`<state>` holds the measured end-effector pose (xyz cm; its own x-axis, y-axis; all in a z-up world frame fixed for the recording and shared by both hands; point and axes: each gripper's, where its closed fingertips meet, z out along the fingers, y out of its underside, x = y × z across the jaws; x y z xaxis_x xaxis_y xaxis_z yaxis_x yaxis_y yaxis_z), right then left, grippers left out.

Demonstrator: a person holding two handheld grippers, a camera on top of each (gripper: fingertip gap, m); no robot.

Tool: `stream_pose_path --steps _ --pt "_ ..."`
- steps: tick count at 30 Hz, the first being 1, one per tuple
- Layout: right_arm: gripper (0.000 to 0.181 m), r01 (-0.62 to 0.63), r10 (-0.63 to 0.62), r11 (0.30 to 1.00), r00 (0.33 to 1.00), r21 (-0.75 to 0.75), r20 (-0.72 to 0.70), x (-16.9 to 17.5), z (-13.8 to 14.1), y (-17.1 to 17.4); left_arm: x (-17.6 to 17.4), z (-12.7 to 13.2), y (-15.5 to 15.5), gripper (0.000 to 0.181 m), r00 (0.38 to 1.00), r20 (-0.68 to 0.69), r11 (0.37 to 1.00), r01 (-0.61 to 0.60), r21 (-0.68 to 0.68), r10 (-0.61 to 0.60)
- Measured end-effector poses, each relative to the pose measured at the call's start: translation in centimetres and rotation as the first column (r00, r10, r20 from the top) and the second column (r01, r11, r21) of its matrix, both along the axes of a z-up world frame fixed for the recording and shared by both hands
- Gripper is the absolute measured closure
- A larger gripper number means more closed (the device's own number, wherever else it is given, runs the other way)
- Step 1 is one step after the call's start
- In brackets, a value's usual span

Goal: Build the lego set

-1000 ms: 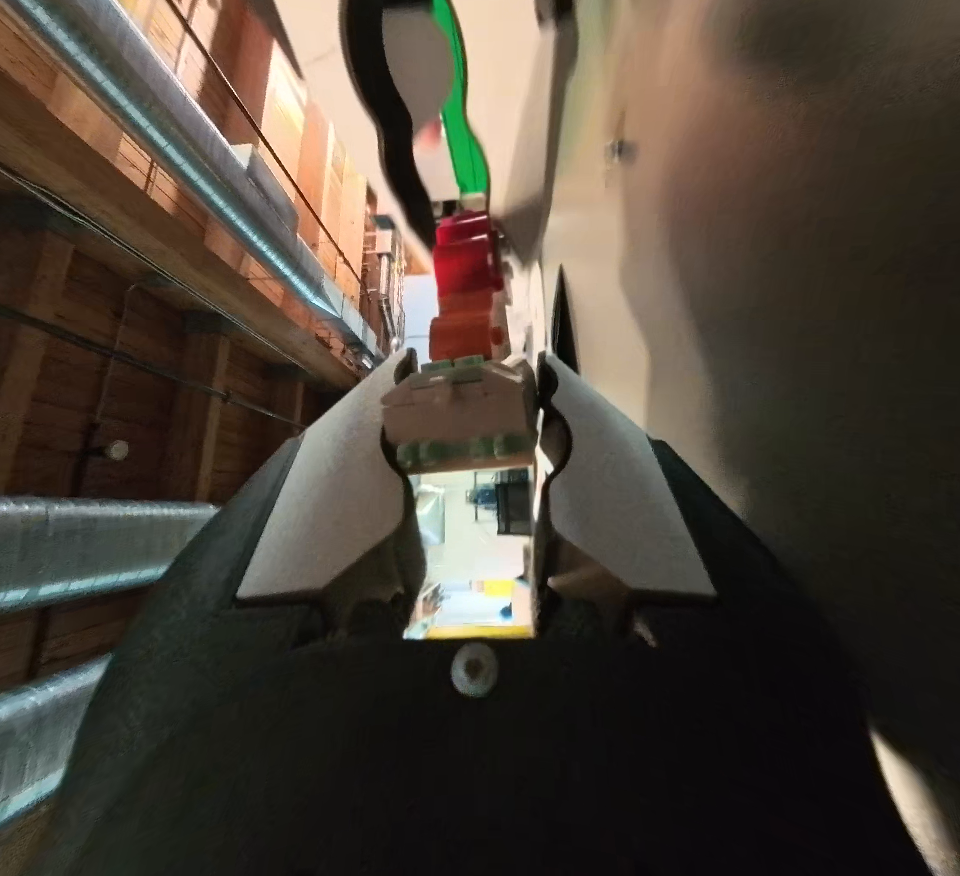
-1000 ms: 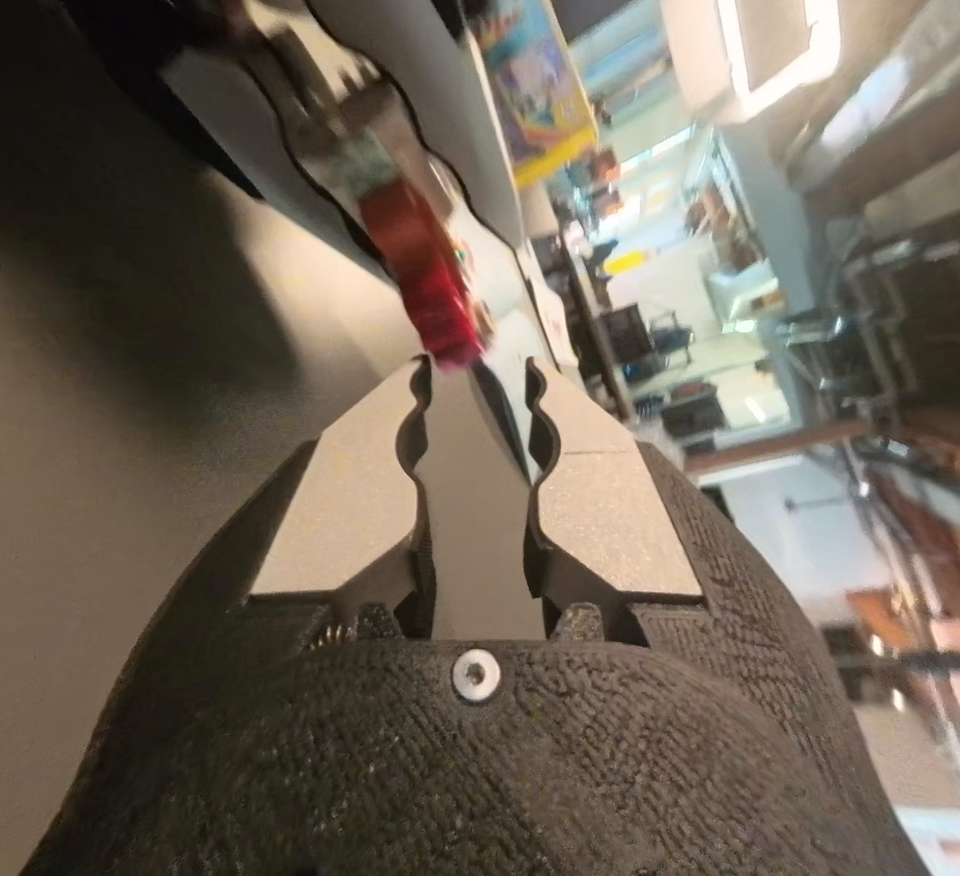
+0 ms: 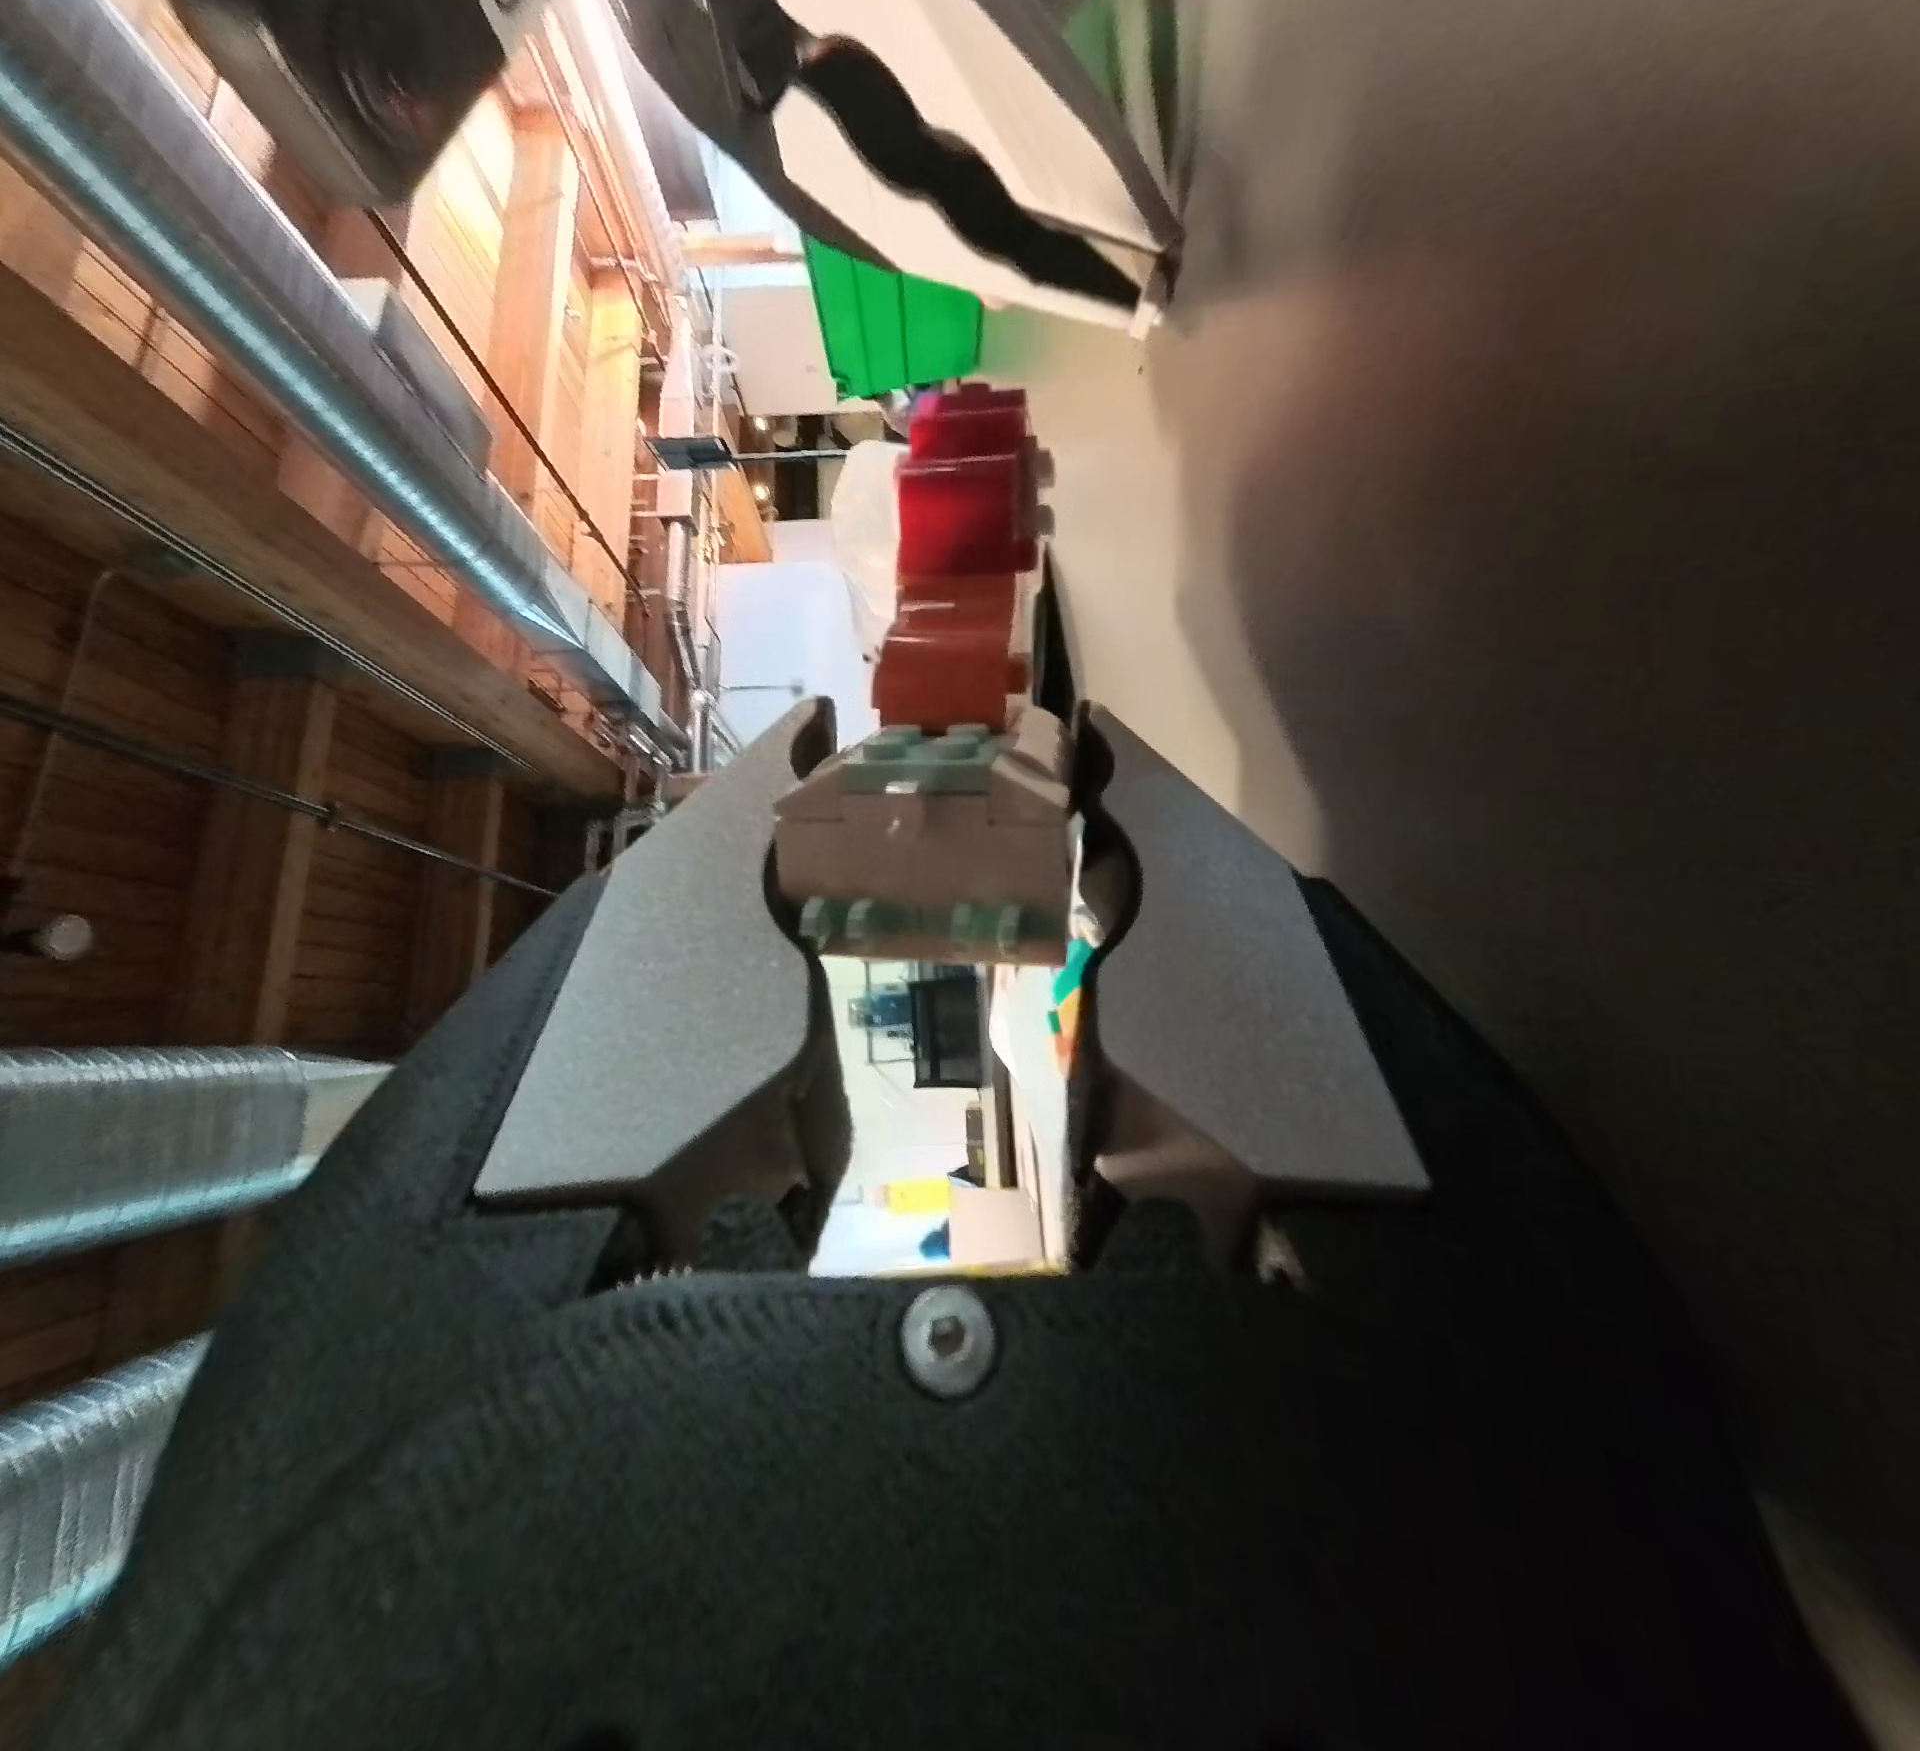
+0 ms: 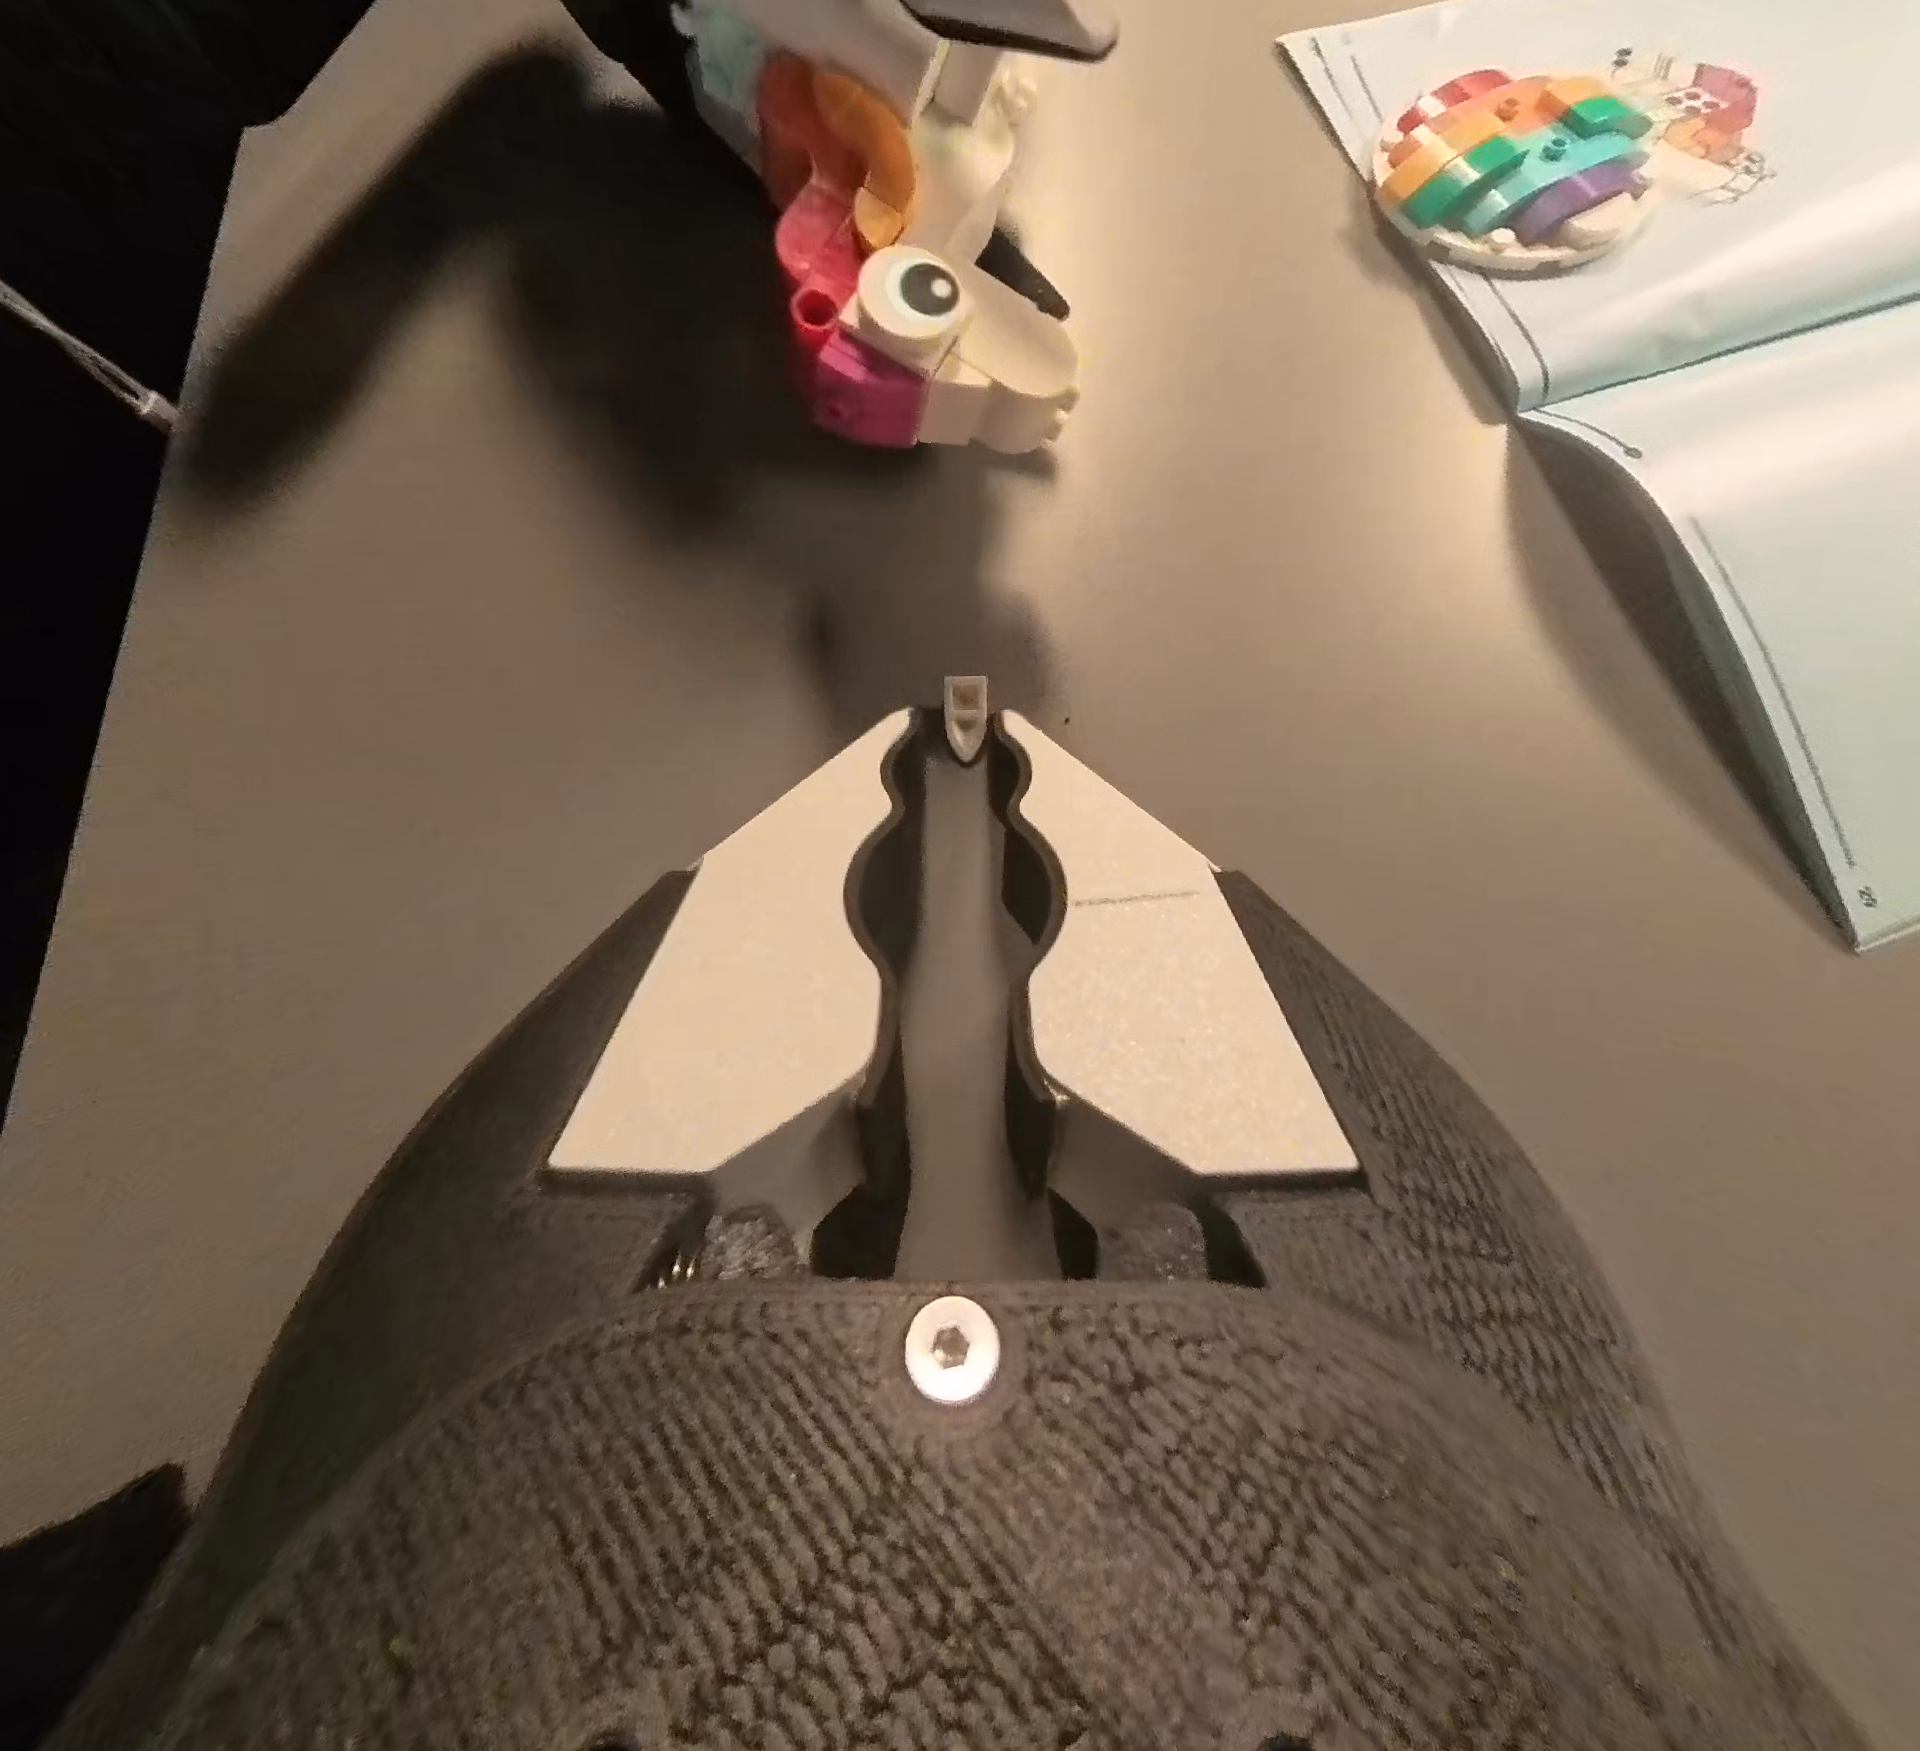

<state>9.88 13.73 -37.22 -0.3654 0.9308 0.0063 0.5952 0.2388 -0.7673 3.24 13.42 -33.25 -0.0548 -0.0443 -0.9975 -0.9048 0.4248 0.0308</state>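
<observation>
Btwn L fingers (image 3: 940,828): lego build (image 3: 925,818) (clamped) | R fingers (image 4: 964,722): tiny pc (image 4: 964,714)

glossy plastic lego model (image 4: 935,288), matt table (image 4: 520,766)

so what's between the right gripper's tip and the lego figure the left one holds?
Right wrist view: bare table with shadow, nothing else. The right gripper pinches a small white piece; the lego figure sits ahead in the left gripper.
</observation>
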Motion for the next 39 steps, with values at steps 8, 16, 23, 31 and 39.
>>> stream_pose_path --steps 8,16,23,31,39 --pt "0.176 0.097 -0.097 0.995 0.995 -0.029 0.01 -0.4 0.0 -0.2 -0.9 -0.5 0.9 0.136 0.991 -0.04 0.99 -0.132 -0.046 0.131" --pt "0.176 0.248 -0.248 0.965 0.969 -0.087 0.019 -2.3 1.5 0.6 -1.7 -0.8 1.7 0.137 0.952 -0.067 0.95 -0.305 -0.073 0.3" --pt "0.176 0.203 -0.203 0.969 0.979 -0.139 0.015 -3.7 4.9 -0.3 -1.5 -1.2 1.7 0.137 0.955 -0.005 0.945 -0.296 -0.139 0.298" --pt "0.176 0.198 -0.189 0.976 0.977 -0.09 0.1 -3.9 4.1 -0.9 -1.3 -1.0 1.7 0.137 0.959 -0.007 0.952 -0.281 -0.122 0.282" --pt "0.176 0.211 -0.201 0.974 0.973 -0.086 0.114 -4.1 4.1 -1.0 -1.2 -0.8 1.7 0.137 0.962 -0.005 0.955 -0.273 -0.114 0.274"
